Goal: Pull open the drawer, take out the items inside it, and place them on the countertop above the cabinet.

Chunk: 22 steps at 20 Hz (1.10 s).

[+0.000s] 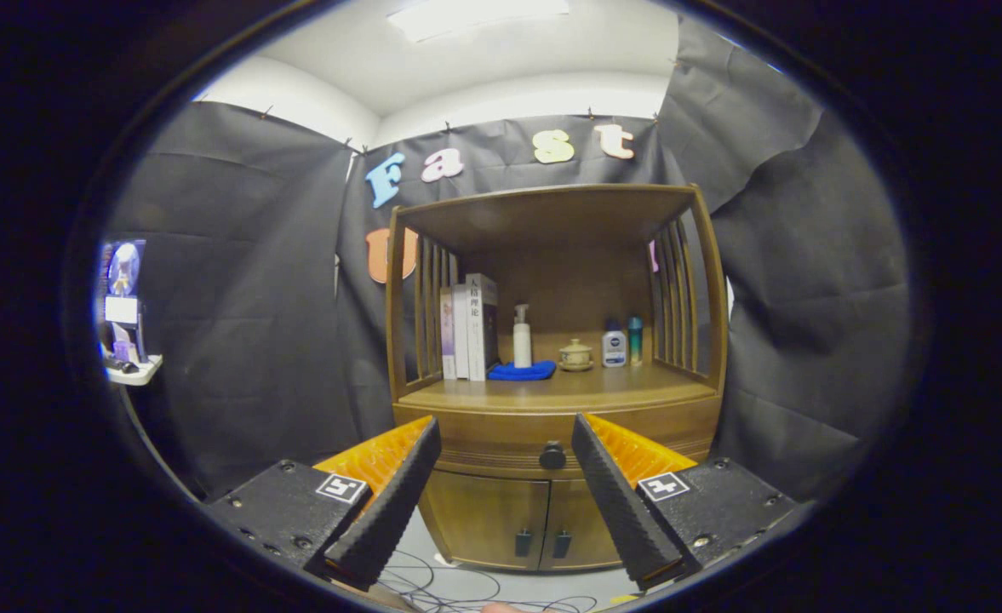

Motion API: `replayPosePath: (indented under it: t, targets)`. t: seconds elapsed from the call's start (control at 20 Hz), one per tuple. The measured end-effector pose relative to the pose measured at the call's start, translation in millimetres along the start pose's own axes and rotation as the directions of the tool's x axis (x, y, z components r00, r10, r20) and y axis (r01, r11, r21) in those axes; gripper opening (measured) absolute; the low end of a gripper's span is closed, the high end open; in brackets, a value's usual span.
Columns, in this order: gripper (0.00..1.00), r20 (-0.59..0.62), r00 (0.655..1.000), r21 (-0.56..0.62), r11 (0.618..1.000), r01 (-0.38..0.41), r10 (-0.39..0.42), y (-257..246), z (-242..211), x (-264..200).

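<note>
The hand-held two-finger gripper is level and points straight forward. Its two ridged fingers stand wide apart and slant toward each other at the tips. Nothing is between them, and they touch nothing.

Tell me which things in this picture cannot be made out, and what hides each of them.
- Drawer contents: gripper view, hidden behind its closed front; the knob shows between the open fingers of the gripper.
- Lower cabinet doors: closed, and their outer corners are covered by the fingers.
- Small bottles on the countertop: too small to identify.
- Books: titles too small.
</note>
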<state>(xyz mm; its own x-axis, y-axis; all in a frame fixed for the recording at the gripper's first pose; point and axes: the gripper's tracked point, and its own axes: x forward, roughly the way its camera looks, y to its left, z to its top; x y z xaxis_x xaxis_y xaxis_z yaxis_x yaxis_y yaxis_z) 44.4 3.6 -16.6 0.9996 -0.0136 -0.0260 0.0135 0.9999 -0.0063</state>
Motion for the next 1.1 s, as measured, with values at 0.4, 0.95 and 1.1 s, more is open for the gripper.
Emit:
replayPosePath:
  t: [0.4,0.95,1.1]
  targets:
    - [1.0,-0.055,0.998,-0.008,0.999,0.036,-0.036,-18,-40,57]
    - [0.86,-0.188,0.975,-0.066,0.992,0.11,-0.12,-55,-115,185]
    - [0.75,-0.216,0.966,-0.065,0.989,0.134,-0.145,-63,-131,205]
